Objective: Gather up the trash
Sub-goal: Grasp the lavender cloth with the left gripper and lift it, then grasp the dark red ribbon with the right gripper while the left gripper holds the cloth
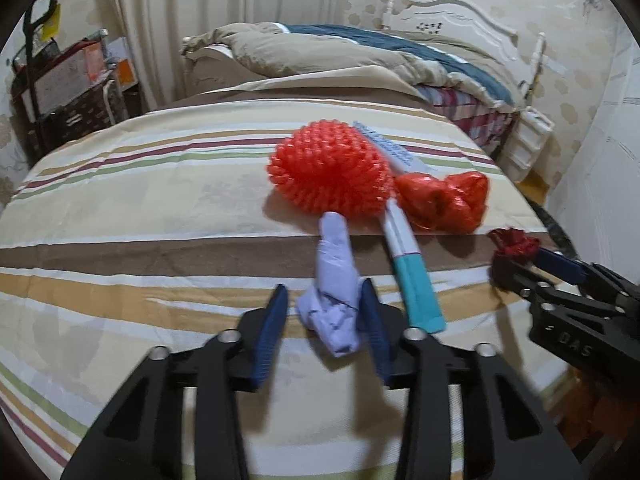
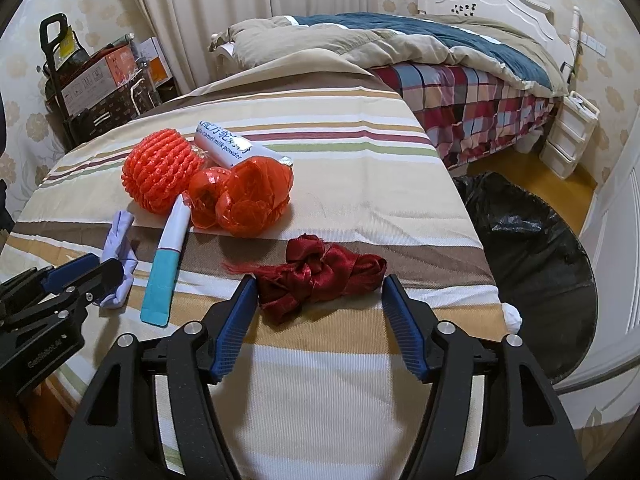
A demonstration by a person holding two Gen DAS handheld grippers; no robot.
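Left gripper is straddling the crumpled lavender glove on the striped bedspread, fingers apart; right gripper is bracketing the dark red ribbon, jaws spread wide.

Both wrist cameras look low and close across the striped surface toward the bed, sharing its trash pile.

The striped cloth covering the table is matt, woven fabric. The dark red ribbon is glossy satin. The orange mesh ball is shiny plastic netting. The pale crumpled glove looks smooth and thin. The black bin liner is glossy film.
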